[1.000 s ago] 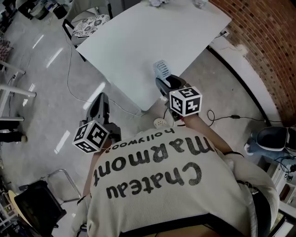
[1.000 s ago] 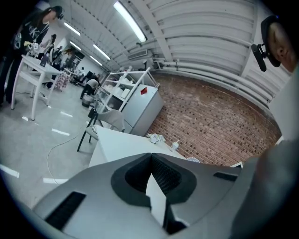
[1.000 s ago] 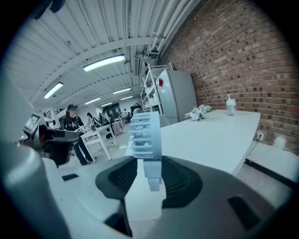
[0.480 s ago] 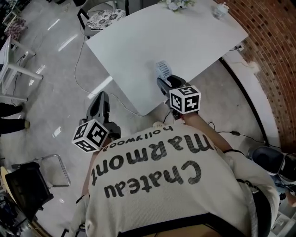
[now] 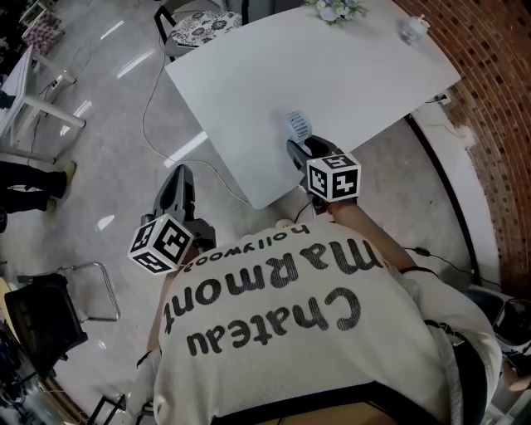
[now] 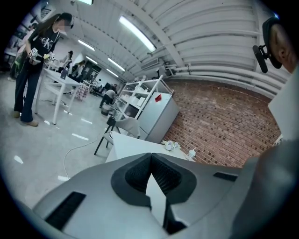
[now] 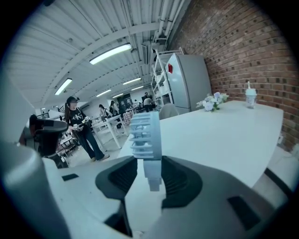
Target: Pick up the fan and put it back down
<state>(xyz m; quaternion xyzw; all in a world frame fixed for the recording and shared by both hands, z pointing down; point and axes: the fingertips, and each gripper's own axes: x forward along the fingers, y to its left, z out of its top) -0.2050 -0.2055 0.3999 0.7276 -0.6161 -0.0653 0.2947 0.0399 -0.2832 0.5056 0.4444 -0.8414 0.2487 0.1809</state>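
A small pale-blue fan (image 5: 298, 125) stands upright on the white table (image 5: 332, 75), near its front corner. My right gripper (image 5: 299, 146) reaches over the table edge just behind it. In the right gripper view the fan (image 7: 146, 138) rises between the two dark pads (image 7: 123, 176). Its narrow stem has a gap beside it, so my right gripper (image 7: 150, 172) is open around it. My left gripper (image 5: 180, 173) hangs over the floor to the left of the table. Its tips meet in the left gripper view (image 6: 150, 159), with nothing held.
Flowers (image 5: 335, 9) and a cup (image 5: 412, 26) sit at the table's far end. A patterned chair (image 5: 203, 24) stands behind the table and a cable (image 5: 149, 112) trails on the floor. A brick wall (image 5: 498, 91) runs on the right. A person (image 7: 84, 133) stands far off.
My right gripper has sunk a little toward the table by the fan, jaws just as wide. The head view has shifted so more of the table shows. My left gripper has hardly moved.
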